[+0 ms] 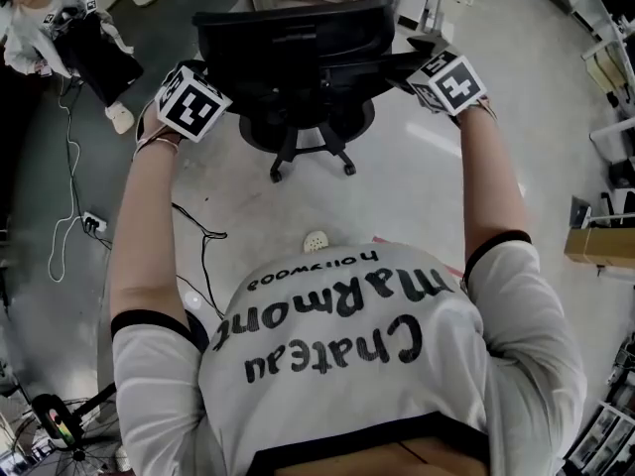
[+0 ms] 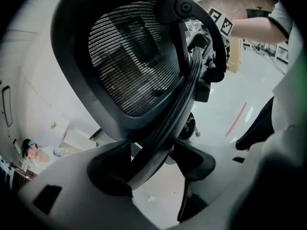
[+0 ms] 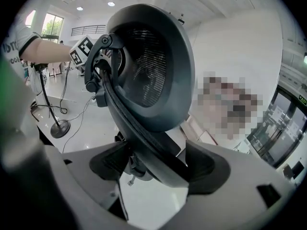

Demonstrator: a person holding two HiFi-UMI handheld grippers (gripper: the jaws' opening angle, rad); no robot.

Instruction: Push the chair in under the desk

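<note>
- My shirt [image 1: 337, 335] carried the only words I could read, in large dark letters across the chest, upside down from the head camera: "Chateau Marmont".
- Under that, in smaller letters on the same shirt, stood "hollywood".
- The cube [image 1: 191, 102] on my left gripper [image 2: 153, 162], which was clamped on the frame of the chair [image 1: 298, 43], bore black-and-white square markers. They were patterns only, with no letters or numbers.
- The cube [image 1: 448, 80] on my right gripper [image 3: 153, 164], closed on the same chair's frame, bore the same kind of markers and no text either.
</note>
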